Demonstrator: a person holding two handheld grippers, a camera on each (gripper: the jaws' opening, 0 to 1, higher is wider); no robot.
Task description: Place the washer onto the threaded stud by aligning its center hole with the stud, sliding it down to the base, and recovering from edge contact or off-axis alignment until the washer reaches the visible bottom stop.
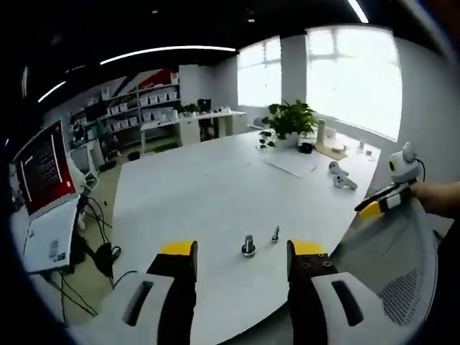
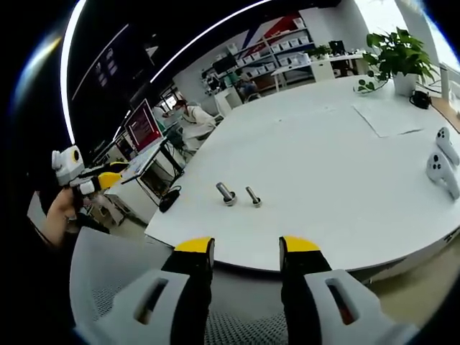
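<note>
Both tongs, left [image 1: 241, 260] and right [image 2: 246, 254], wide open, empty. Stud [image 1: 249, 246] lower centre on table [image 1: 215, 187], bolt [image 1: 275, 233] beside. Risk: washer too small to see; mis-grasp or tilt jams on thread.

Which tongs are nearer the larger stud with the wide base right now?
Left, I judge. The left tongs sit open just short of the stud, over the table edge. The right tongs hang open farther back, off the edge.
</note>
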